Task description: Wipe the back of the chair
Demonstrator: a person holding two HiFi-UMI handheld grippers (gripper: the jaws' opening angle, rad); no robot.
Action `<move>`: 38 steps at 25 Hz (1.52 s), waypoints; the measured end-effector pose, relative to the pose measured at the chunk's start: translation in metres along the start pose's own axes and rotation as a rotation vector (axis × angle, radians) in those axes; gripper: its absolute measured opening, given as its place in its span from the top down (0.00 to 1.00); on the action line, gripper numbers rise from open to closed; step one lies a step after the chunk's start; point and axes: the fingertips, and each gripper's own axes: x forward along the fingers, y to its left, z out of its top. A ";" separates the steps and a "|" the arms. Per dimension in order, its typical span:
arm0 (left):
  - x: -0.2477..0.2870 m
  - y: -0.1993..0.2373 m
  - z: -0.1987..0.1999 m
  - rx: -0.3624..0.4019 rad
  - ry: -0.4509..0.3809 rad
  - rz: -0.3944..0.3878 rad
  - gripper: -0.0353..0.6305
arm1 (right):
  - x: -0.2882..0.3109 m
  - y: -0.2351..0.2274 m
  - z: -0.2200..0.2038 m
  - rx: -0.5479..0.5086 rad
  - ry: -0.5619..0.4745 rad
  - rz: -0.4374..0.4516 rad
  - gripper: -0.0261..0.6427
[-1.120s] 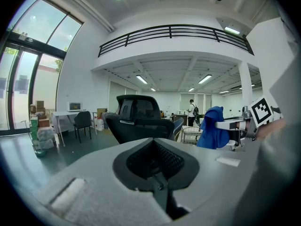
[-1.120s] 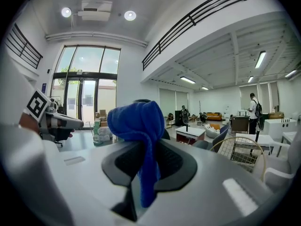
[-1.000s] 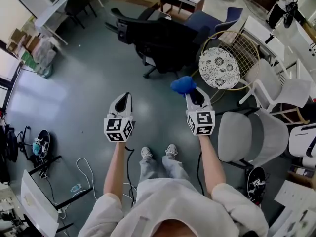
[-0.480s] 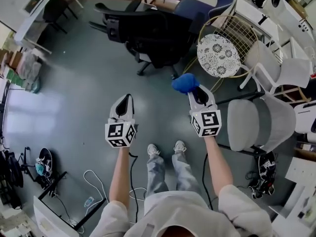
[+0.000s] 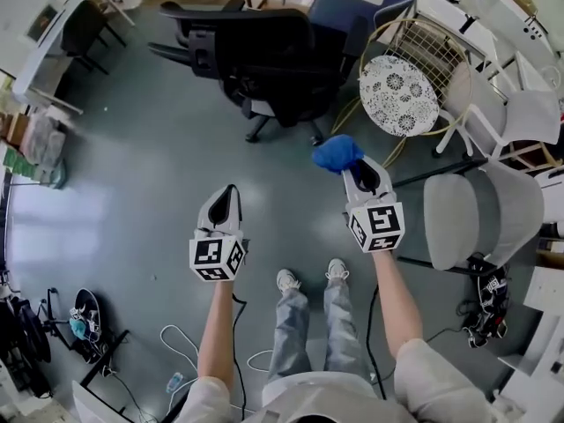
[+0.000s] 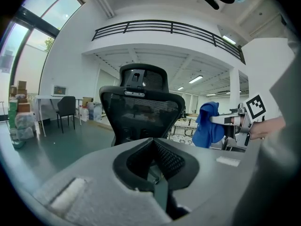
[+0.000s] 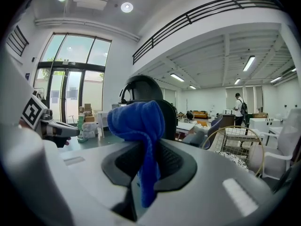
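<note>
A black mesh office chair [image 5: 269, 55] stands ahead of me on the grey floor, its back and headrest [image 6: 141, 108] turned toward me in the left gripper view. My right gripper [image 5: 356, 169] is shut on a blue cloth [image 5: 337, 153] that bunches above the jaws and hangs down between them [image 7: 141, 140]. The cloth is short of the chair, not touching it. My left gripper [image 5: 227, 192] is shut and holds nothing, level with the right one. In the left gripper view the cloth [image 6: 207, 125] shows at the right.
A round patterned seat in a gold wire frame [image 5: 395, 95] stands right of the office chair. A grey chair [image 5: 476, 218] and a white chair [image 5: 520, 117] are at my right. A blue chair [image 5: 352, 11] is behind. Cables [image 5: 189, 346] lie by my feet.
I have stepped closer to the black chair, which sits nearer in view. Both grippers stay held out in front, the cloth still in the right one.
</note>
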 end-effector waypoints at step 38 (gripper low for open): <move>0.042 -0.014 -0.065 0.017 0.001 0.014 0.94 | 0.117 -0.043 0.070 -0.145 -0.156 0.021 0.86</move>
